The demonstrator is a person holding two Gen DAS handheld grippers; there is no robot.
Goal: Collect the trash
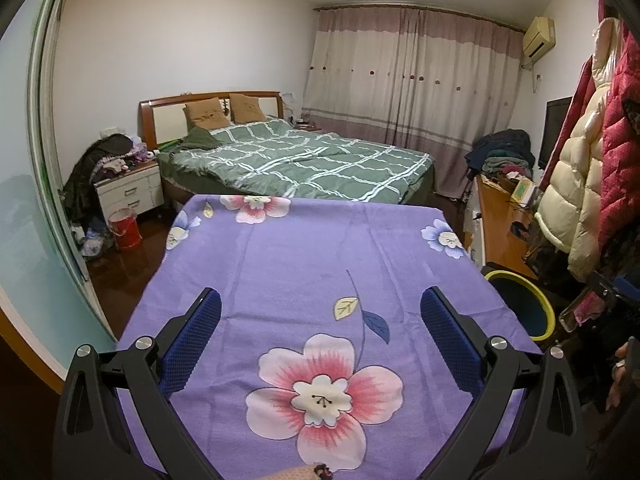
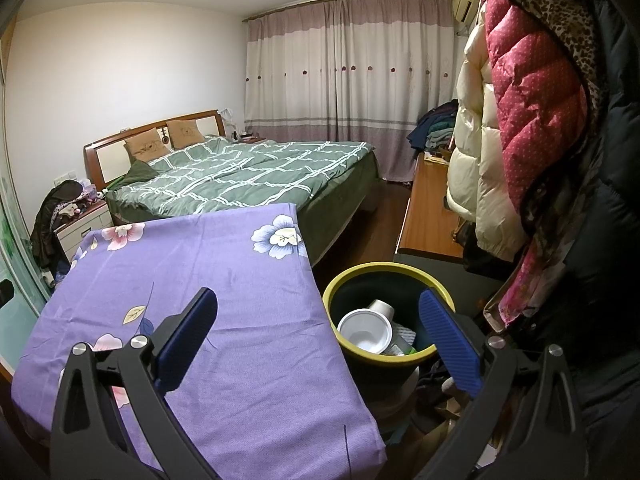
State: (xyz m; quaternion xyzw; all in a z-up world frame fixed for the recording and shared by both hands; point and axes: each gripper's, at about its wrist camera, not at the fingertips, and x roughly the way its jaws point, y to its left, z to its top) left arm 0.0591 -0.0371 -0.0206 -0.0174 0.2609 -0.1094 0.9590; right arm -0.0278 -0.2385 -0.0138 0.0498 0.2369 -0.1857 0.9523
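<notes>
A dark trash bin with a yellow-green rim (image 2: 416, 276) stands right of the table; it also shows in the left wrist view (image 1: 536, 292). Inside it lie a white bowl (image 2: 366, 330), a white cup (image 2: 382, 307) and other white and green scraps. My right gripper (image 2: 318, 338) is open and empty, held above the table's right edge and the bin. My left gripper (image 1: 320, 336) is open and empty above the purple flowered tablecloth (image 1: 304, 248), which also shows in the right wrist view (image 2: 208, 272).
A bed with a green checked quilt (image 1: 304, 160) lies behind the table. A white nightstand (image 1: 130, 194) and red bucket (image 1: 126, 228) stand at left. A wooden cabinet (image 2: 428, 216) and hanging coats (image 2: 532, 120) crowd the right side.
</notes>
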